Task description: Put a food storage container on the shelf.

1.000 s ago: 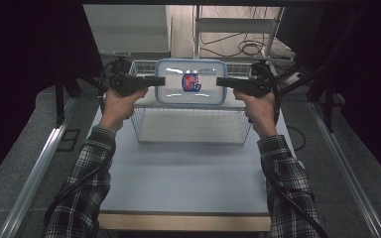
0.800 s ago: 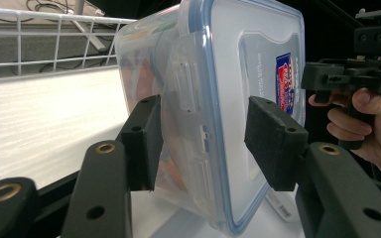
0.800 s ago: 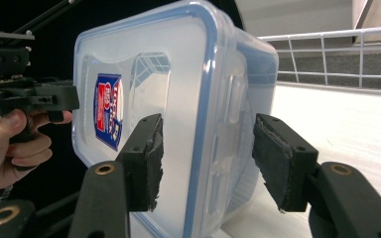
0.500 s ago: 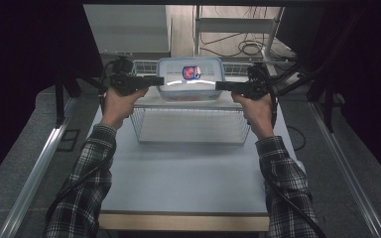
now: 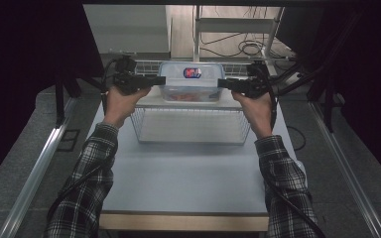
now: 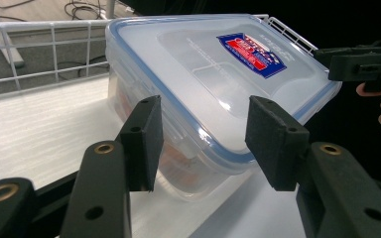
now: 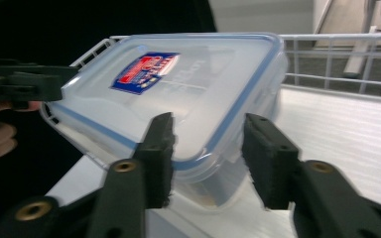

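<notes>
left tool and right tool flank the lidded box, level.

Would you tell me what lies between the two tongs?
The lidded plastic box sits between the left tongs and right tongs, inside the wire basket, as the high view shows.

The lidded plastic box tipped back from facing the camera and sank toward the wire basket's far edge; the right gripper's jaws were closing around its end.
</notes>
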`<state>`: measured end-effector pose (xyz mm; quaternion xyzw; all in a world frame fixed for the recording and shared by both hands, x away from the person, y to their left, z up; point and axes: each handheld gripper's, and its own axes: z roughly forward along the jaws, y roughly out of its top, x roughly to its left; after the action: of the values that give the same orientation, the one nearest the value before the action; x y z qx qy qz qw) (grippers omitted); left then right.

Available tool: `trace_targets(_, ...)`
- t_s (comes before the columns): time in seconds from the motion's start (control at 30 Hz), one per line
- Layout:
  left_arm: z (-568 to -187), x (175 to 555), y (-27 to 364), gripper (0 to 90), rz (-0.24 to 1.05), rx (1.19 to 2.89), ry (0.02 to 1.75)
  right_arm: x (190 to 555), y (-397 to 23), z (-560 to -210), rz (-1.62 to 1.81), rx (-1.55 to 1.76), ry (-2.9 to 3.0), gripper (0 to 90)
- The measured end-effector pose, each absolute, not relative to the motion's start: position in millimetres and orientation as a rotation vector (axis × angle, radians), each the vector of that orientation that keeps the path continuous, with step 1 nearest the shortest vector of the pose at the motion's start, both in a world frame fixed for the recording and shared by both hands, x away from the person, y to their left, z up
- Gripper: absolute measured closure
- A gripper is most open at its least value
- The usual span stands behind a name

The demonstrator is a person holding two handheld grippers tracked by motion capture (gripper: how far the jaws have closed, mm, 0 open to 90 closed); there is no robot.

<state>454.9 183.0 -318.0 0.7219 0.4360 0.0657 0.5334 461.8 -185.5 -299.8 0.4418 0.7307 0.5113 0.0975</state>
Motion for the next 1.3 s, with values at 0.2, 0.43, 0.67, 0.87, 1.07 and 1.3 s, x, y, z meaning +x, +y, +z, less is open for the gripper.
trace_targets(0.2, -316.8, 451.1, 181.2, 49.6, 0.183, 1.726, 1.038, 459.6, -184.0, -299.0, 1.505, 1.292, 2.159, 55.4)
trace_targets(0.43, -313.3, 436.8, 176.3, 39.3, 0.241, 1.759, 0.999, 450.4, -185.6, -298.3, 1.542, 1.245, 2.158, 45.8)
trace_targets(0.67, -315.8, 416.7, 173.5, 25.1, 0.294, 1.789, 0.945, 437.7, -189.9, -302.9, 1.545, 1.184, 2.185, 36.3)
trace_targets(0.87, -327.5, 399.1, 170.5, 15.7, 0.292, 1.837, 0.910, 426.3, -193.9, -312.2, 1.539, 1.125, 2.205, 28.7)
trace_targets(1.07, -341.4, 387.4, 170.0, 8.4, 0.277, 1.859, 0.879, 414.6, -192.7, -320.2, 1.494, 1.065, 2.226, 21.2)
trace_targets(1.3, -355.0, 374.1, 167.9, 1.8, 0.348, 1.903, 0.852, 402.4, -192.1, -327.8, 1.481, 1.008, 2.241, 14.7)
